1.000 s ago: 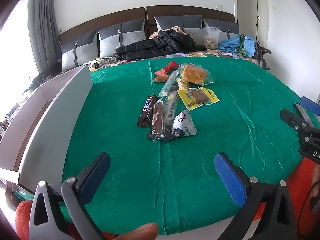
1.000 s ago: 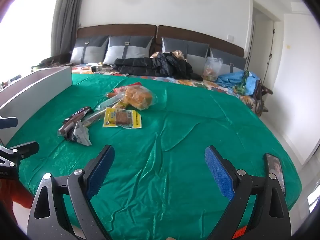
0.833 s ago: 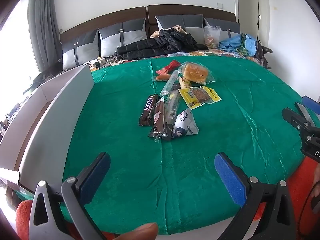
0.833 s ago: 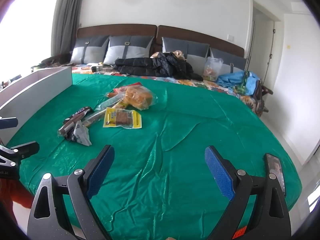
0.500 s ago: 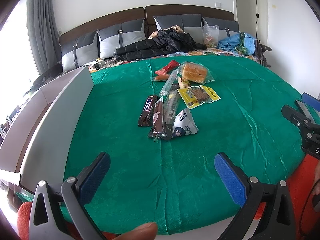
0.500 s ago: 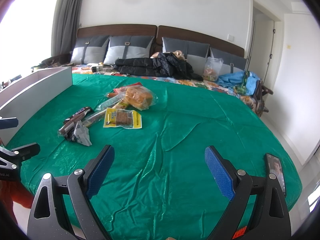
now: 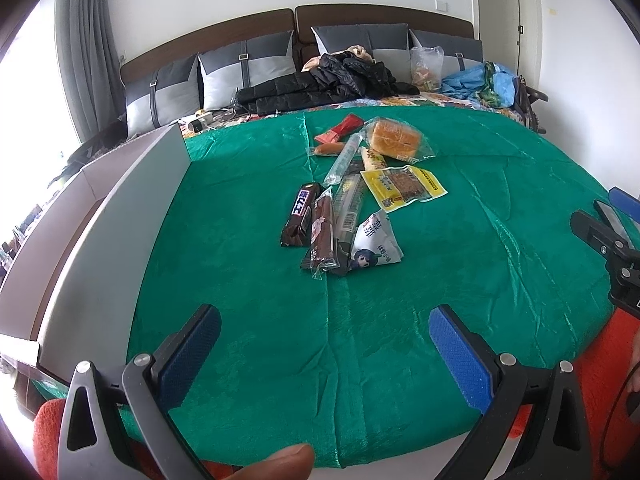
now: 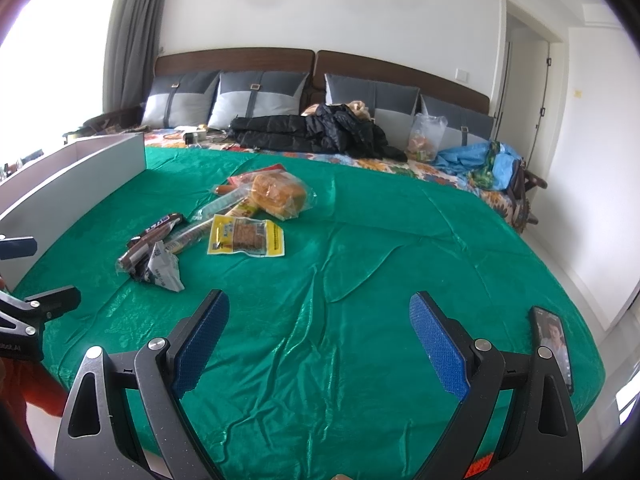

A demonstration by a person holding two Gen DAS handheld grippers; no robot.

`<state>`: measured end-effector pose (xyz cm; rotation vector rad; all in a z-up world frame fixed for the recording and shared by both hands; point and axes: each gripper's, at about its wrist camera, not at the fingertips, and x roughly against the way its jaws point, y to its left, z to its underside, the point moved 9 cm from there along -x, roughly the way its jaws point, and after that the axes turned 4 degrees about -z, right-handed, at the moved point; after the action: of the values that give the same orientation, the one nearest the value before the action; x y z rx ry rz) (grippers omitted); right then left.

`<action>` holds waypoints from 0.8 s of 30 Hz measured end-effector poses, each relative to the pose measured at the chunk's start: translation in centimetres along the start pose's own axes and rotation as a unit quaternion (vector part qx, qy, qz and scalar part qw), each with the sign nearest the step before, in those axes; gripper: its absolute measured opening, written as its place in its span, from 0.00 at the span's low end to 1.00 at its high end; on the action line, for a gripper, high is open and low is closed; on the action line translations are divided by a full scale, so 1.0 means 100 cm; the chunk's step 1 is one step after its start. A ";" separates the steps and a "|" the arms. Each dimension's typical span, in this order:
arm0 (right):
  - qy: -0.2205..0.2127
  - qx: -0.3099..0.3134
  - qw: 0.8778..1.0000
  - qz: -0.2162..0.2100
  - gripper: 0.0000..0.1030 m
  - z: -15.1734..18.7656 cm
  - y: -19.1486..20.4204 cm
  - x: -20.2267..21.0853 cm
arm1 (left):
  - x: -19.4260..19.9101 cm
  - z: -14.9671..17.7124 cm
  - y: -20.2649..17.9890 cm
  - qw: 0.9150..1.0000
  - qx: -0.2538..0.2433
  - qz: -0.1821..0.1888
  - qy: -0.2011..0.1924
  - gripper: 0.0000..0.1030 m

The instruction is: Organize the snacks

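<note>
Several snacks lie in a loose pile on the green cloth: a bagged bread, a yellow packet, a dark chocolate bar, a brown wrapped cake, a white triangular packet and a red packet. My left gripper is open at the cloth's near edge, well short of the pile, with nothing between its fingers. My right gripper is open too, right of the pile, over bare cloth. The bread, yellow packet and white packet show in the right wrist view.
A white box wall runs along the left of the cloth. Pillows, a black jacket and a blue bundle lie at the back. A phone is mounted on the right gripper. A thumb shows at the bottom edge.
Almost nothing has changed; both grippers have stayed open and only drifted slightly. The snacks have not moved.
</note>
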<state>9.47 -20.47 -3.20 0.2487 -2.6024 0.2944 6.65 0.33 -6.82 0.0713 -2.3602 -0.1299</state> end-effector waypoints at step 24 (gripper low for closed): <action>0.013 0.001 1.000 -0.013 0.91 0.007 0.003 -0.009 | -0.019 0.009 0.006 1.000 0.007 -0.008 0.023 1.00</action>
<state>9.83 -20.23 -4.26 0.2767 -2.5709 0.2891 7.32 1.19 -8.72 0.0995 -2.3149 -0.1195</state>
